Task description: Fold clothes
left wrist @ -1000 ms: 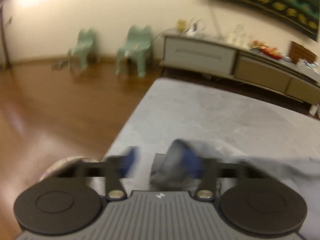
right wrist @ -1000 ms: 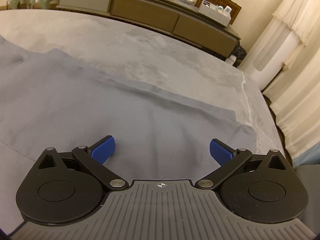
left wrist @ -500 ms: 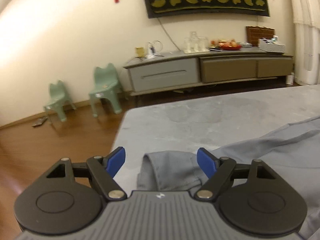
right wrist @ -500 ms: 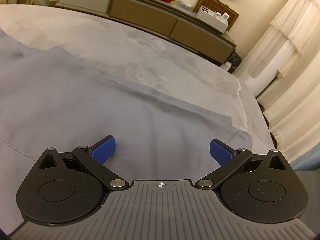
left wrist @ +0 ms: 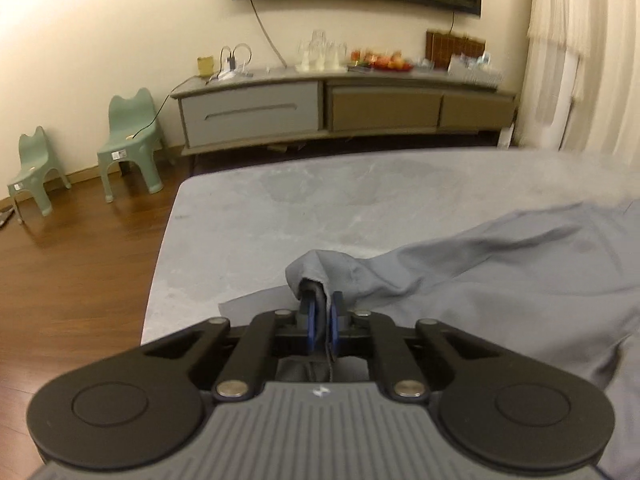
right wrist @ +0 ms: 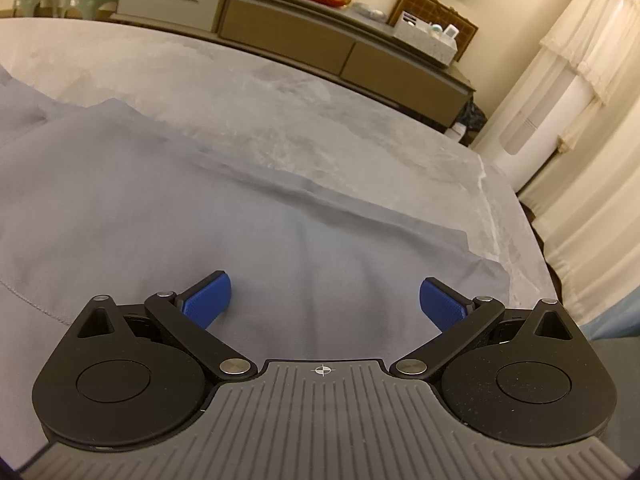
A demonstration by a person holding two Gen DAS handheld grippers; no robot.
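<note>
A grey-blue garment (left wrist: 500, 280) lies spread on a grey bed surface (left wrist: 300, 200). My left gripper (left wrist: 322, 320) is shut on a bunched end of the garment, which drapes over the blue fingertips. In the right wrist view the same garment (right wrist: 200, 208) lies mostly flat with a long crease. My right gripper (right wrist: 324, 300) is open, its blue pads (right wrist: 208, 300) just above the cloth, holding nothing.
The bed's left edge (left wrist: 160, 264) drops to a wood floor (left wrist: 72, 280). Two green child chairs (left wrist: 132, 144) stand by the wall. A long low cabinet (left wrist: 344, 112) with clutter runs along the back. White curtains (right wrist: 580, 120) hang past the bed's right edge.
My left gripper has closed on the garment's end, which lay between its open fingers before. The left view has swung right. My right gripper has stayed open and moved slightly.
</note>
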